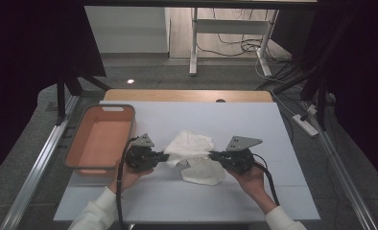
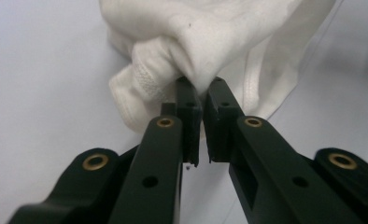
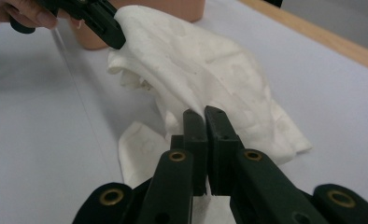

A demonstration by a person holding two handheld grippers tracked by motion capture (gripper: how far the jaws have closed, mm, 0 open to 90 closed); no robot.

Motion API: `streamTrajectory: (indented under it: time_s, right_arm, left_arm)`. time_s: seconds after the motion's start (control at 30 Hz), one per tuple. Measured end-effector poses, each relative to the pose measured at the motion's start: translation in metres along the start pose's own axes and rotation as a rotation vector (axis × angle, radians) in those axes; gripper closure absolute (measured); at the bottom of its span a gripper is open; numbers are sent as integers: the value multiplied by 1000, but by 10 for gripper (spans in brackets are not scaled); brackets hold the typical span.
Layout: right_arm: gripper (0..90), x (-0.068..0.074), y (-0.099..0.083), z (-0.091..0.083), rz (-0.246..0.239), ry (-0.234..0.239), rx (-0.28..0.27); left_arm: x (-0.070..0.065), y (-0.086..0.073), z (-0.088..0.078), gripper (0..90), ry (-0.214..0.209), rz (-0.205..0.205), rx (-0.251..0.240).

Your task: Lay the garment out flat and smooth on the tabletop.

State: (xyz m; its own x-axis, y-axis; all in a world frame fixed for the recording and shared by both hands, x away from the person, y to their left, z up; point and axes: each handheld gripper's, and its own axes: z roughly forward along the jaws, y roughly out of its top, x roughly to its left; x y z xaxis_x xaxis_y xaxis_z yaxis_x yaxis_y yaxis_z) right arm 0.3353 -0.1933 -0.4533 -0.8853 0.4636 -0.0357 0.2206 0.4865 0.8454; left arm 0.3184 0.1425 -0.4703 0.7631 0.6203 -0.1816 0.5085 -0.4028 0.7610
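Fingers (image 2: 190,100) stretching white cloth (image 1: 194,154) sideways

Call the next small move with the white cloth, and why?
Probably draw the two tools apart to spread the white cloth. The left tool is shut on a bunched fold, the right tool is shut on the opposite edge, and the cloth sags crumpled between them on the white table cover.

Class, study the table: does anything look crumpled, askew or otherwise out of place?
The white cloth is the odd item: it lies bunched and creased mid-table, not flat, pinched at opposite sides by the left gripper and right gripper. The orange bin sits squarely at the left.
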Motion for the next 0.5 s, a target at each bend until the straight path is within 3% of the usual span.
streamTrajectory:
  time_s: [0.3, 0.5]
  right_arm:
    - [875, 3, 16, -19, -8, -8, -72]
    - [874, 5, 28, -35, -16, -17, -144]
  left_arm:
    - [-7, 14, -24, 846, -34, 23, -60]
    - [-18, 27, -40, 846, -63, 43, -137]
